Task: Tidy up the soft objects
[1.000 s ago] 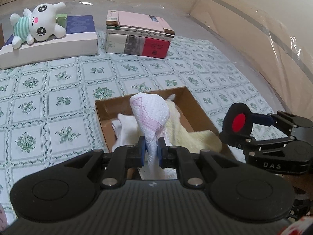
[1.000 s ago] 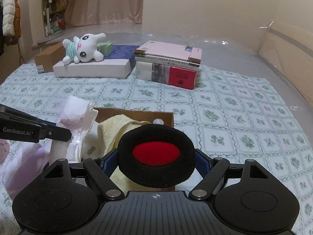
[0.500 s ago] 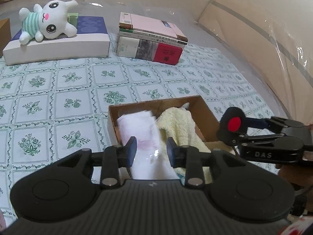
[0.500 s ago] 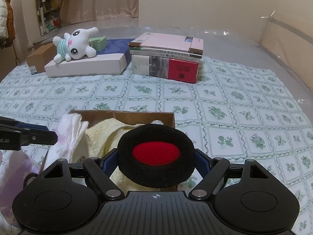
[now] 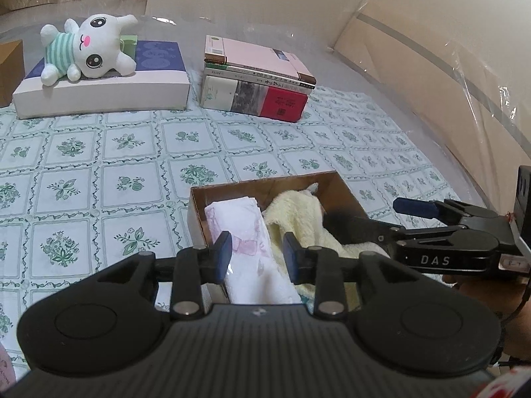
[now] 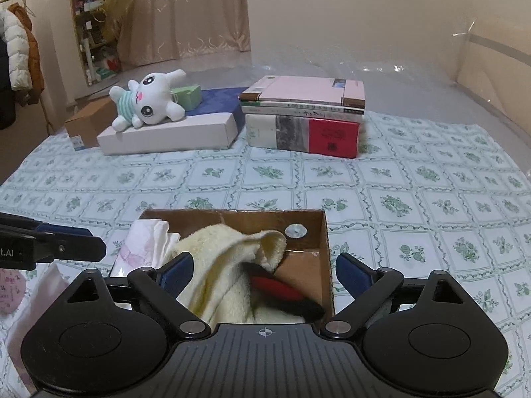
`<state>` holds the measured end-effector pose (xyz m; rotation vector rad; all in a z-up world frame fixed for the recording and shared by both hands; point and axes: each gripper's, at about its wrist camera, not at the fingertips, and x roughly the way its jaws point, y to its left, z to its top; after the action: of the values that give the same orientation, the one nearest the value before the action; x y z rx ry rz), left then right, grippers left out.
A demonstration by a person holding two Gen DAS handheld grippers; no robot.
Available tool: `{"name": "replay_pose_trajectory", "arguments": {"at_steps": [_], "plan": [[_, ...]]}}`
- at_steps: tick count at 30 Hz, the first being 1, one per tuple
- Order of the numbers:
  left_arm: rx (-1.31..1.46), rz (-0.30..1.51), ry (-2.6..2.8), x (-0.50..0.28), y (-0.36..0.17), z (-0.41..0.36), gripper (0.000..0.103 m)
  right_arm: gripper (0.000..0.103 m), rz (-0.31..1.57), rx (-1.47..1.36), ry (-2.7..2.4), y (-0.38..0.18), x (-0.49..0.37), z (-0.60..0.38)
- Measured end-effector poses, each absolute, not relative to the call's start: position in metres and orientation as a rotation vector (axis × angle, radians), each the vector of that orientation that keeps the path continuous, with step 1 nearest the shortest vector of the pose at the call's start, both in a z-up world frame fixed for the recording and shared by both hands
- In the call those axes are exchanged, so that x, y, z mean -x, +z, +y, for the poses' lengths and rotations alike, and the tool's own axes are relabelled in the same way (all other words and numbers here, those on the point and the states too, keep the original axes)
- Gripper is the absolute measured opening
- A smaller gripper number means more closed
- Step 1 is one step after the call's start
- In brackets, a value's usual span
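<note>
A brown cardboard box lies on the patterned cloth. Inside lie a white-pink cloth, a yellow towel and a black-red round pad at the box's right side. My left gripper is open just above the white-pink cloth's near end, empty. My right gripper is open wide over the pad and towel, empty; it also shows in the left wrist view.
A white plush bunny lies on a flat white-blue box. A stack of books stands at the back. A small cardboard box sits far left. A pink-white item lies left of the box.
My left gripper opened and let the white-pink cloth drop into the box. My right gripper opened and released the black-red pad, which now lies in the box by the towel.
</note>
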<state>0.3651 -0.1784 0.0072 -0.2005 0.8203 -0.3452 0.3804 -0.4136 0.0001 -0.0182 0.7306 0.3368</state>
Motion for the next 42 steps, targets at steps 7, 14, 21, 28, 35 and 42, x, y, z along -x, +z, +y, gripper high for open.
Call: {"name": "replay_pose_trajectory", "arguments": {"at_steps": [7, 14, 21, 28, 35, 42], "plan": [[0.158, 0.786, -0.324, -0.336, 0.016, -0.178, 0.039, 0.092, 0.739, 0.012, 0.309, 0.007, -0.345, -0.417], [0.147, 0.766, -0.313, -0.290, 0.027, -0.179, 0.061, 0.092, 0.731, -0.074, 0.247, 0.020, -0.286, -0.425], [0.144, 0.756, -0.307, -0.240, 0.035, -0.178, 0.079, 0.092, 0.697, -0.147, 0.208, 0.039, -0.228, -0.430], [0.142, 0.746, -0.289, -0.195, 0.035, -0.179, 0.089, 0.092, 0.679, -0.191, 0.189, 0.052, -0.178, -0.429], [0.129, 0.769, -0.291, -0.157, 0.024, -0.182, 0.099, 0.092, 0.704, -0.207, 0.155, 0.041, -0.131, -0.421], [0.105, 0.780, -0.291, -0.131, 0.013, -0.178, 0.102, 0.092, 0.713, -0.217, 0.108, 0.033, -0.094, -0.421]]}}
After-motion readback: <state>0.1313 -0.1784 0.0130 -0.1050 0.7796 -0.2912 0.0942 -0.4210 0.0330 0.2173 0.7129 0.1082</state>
